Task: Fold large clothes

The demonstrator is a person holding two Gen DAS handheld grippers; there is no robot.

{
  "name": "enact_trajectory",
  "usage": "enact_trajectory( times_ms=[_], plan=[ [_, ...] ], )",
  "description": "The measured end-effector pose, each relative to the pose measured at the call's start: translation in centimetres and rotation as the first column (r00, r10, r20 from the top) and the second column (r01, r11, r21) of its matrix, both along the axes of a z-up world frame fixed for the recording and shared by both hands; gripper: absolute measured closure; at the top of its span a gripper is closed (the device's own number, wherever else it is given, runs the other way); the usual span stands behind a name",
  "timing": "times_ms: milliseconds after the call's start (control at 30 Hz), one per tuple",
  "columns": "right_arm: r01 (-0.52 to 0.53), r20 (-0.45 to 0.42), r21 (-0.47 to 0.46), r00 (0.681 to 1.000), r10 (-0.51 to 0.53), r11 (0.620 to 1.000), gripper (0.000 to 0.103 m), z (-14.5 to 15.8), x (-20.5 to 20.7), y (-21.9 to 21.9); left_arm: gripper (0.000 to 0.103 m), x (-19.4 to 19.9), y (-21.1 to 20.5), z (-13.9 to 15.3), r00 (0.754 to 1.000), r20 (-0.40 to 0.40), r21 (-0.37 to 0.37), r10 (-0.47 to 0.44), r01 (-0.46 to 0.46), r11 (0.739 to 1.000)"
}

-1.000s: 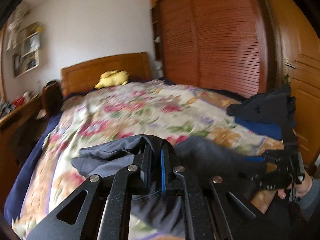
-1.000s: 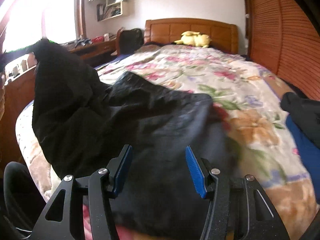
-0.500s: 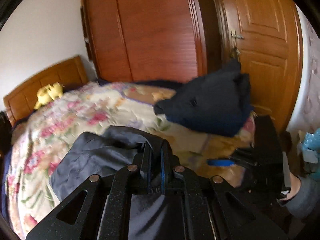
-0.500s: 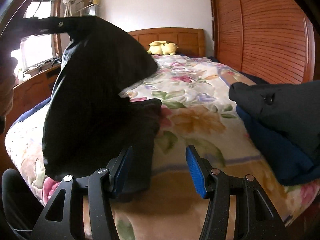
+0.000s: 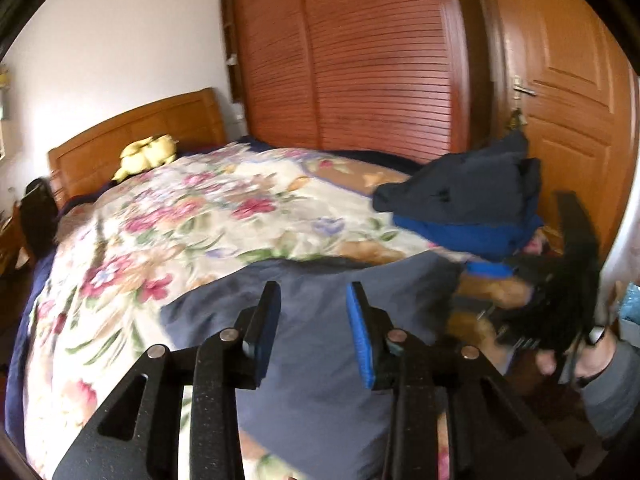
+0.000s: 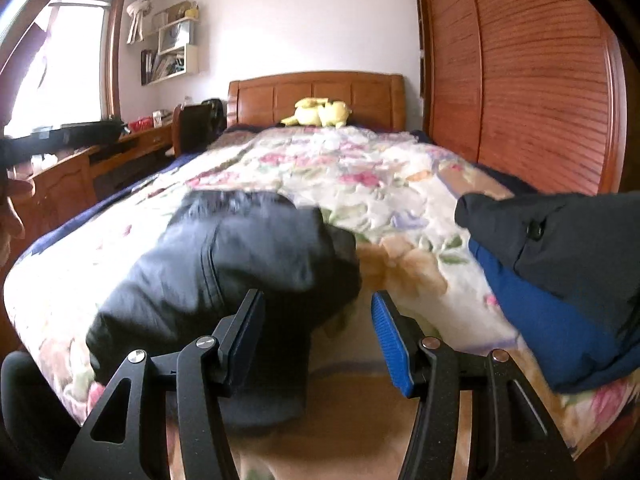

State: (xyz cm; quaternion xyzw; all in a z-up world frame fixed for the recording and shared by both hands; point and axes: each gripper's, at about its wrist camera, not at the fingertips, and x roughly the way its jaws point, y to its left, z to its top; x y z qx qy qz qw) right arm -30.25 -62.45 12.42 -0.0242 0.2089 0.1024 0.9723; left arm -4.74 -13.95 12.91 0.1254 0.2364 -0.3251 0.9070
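A dark slate-blue garment (image 5: 320, 320) lies folded over on the floral bedspread (image 5: 192, 220) near the foot of the bed. It also shows in the right wrist view (image 6: 240, 272), where it looks almost black. My left gripper (image 5: 314, 320) is open just above it and holds nothing. My right gripper (image 6: 318, 328) is open and empty at the garment's right edge, over the bed's foot; it also shows in the left wrist view (image 5: 560, 280).
A pile of folded dark and blue clothes (image 5: 468, 208) sits at the bed's right corner, also in the right wrist view (image 6: 560, 264). A yellow plush toy (image 6: 316, 112) lies by the headboard. A louvered wardrobe (image 5: 360, 60) and a door (image 5: 568, 92) stand right. A desk (image 6: 80, 160) stands left.
My left gripper has opened and let go of the garment, which has dropped from hanging in the air to lying on the bed. The right gripper stayed open.
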Motion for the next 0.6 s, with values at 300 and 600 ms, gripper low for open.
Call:
enact_trajectory(
  times_ms=[300,600],
  plan=[
    [-0.061,0.014,-0.075,0.998,0.062,0.995,0.046,3.9,4.6,2.9,0.067,3.2,6.5,-5.1,0.989,-0.064,-0.035,0.133,-0.135,0.990],
    [-0.158,-0.116,-0.121,0.983,0.144,0.980,0.046,6.3,13.9,6.0,0.066,5.4,10.1,-8.2,0.971,-0.084,-0.087,0.223,-0.230,0.969]
  ],
)
